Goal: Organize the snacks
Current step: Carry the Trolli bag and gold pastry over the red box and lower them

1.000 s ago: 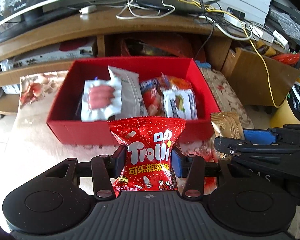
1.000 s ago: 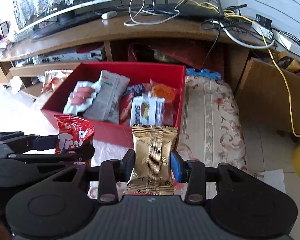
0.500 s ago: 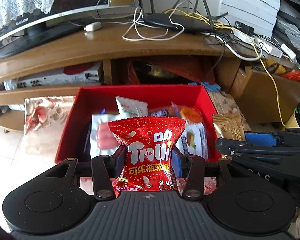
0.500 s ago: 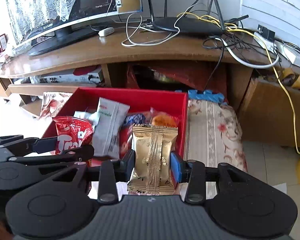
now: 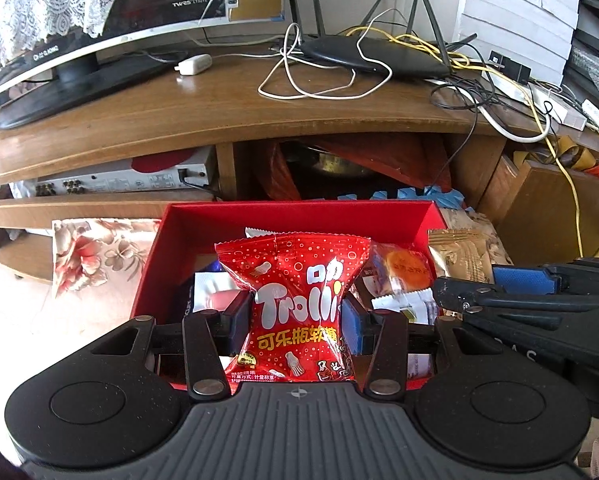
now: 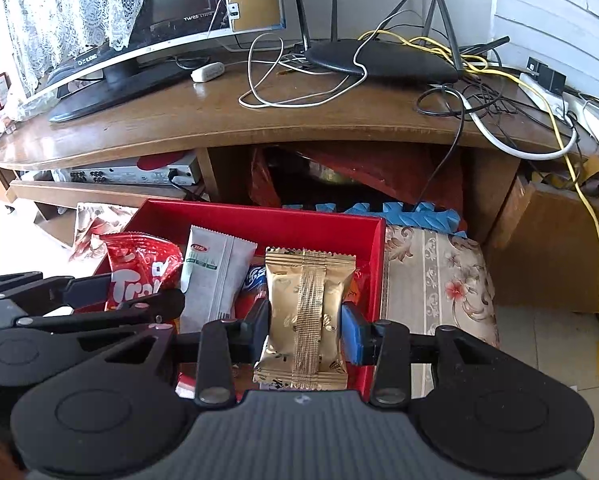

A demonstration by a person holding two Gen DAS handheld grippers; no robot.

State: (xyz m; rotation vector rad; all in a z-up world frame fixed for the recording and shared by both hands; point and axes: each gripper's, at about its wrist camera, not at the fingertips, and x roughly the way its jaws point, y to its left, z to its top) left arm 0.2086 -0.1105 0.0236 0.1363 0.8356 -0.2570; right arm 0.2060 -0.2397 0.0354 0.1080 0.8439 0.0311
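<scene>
Left gripper (image 5: 297, 320) pinches the red Trolli gummy bag (image 5: 295, 300) upright, long axis vertical, above the red box (image 5: 299, 220). Right gripper (image 6: 305, 324) pinches the gold snack packet (image 6: 307, 312) upright, seam vertical, over the box's right side.

1. A curved wooden TV stand (image 5: 227, 120) fills the background, daylight glinting off its top.
2. A monitor (image 6: 111, 28) draped with white lace (image 6: 59, 8) stands on it.
3. A black router (image 5: 375, 56) sits among tangled cables (image 6: 511, 120).
4. Pale tiled floor (image 6: 539, 344) lies on the right.
</scene>
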